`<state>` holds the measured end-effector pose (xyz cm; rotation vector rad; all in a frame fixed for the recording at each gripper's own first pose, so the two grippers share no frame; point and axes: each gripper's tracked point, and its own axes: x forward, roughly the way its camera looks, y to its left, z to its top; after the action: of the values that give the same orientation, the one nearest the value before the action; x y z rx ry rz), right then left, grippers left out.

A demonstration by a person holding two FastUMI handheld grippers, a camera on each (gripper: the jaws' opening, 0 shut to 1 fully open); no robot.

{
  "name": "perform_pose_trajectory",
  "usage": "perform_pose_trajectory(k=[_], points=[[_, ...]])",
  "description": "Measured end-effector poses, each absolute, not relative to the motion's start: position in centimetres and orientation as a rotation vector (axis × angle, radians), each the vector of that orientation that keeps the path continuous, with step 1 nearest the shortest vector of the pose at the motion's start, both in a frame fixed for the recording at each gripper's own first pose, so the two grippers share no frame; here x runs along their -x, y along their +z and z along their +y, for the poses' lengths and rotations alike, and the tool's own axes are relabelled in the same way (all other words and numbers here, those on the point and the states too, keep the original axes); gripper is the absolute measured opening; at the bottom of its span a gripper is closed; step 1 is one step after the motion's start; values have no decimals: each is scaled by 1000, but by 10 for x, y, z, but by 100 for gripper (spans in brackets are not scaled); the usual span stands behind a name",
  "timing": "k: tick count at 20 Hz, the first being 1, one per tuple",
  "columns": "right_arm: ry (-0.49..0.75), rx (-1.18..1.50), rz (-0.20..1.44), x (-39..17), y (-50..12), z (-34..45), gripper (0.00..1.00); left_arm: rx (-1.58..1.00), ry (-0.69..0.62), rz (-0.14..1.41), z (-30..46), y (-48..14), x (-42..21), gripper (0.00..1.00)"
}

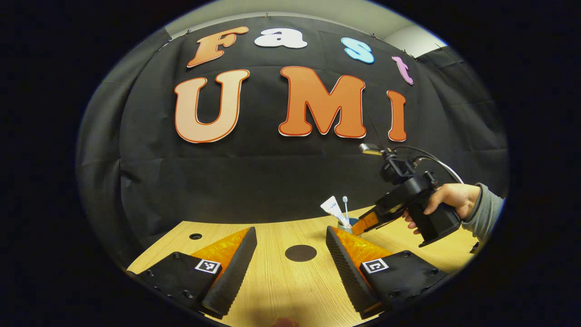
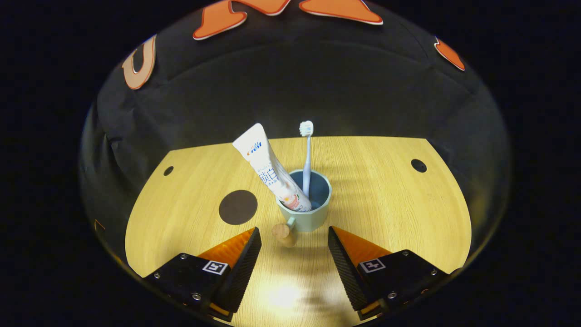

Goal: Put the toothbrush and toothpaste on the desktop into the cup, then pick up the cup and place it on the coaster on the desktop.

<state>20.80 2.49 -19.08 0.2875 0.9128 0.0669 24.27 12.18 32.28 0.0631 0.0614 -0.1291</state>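
Toothbrush [image 2: 307,154] and toothpaste [image 2: 272,170] already stand in cup [image 2: 305,206] on table [image 2: 386,204]. Cup-to-coaster [image 2: 238,207] move left. Right hand-held gripper [image 2: 294,247] wide, probably nearing handle; left hand-held gripper [image 1: 290,254] wide, empty.

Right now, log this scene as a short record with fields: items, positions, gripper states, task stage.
cup: upright on the wooden desktop, handle toward the right gripper
toothpaste: in the cup, leaning against the rim
toothbrush: in the cup, standing, bristles up
coaster: dark round disc, bare, apart from the cup
right gripper: open, just short of the cup, handle between the fingers
left gripper: open, holding nothing, pointed at the coaster
task stage: both items in the cup; cup not yet on the coaster
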Motion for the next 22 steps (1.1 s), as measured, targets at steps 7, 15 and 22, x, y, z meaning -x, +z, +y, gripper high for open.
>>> perform_pose_trajectory(k=[7, 15, 22], points=[[-13, -305, 1094, -220, -226, 31, 76, -75, -145, 91, 118, 304, -242, 97], [-86, -270, 1152, -232, -255, 29, 46, -48, -134, 123, 125, 292, -243, 97], [-65, -220, 1122, -238, -251, 22, 23, -39, -133, 163, 125, 281, -244, 98]])
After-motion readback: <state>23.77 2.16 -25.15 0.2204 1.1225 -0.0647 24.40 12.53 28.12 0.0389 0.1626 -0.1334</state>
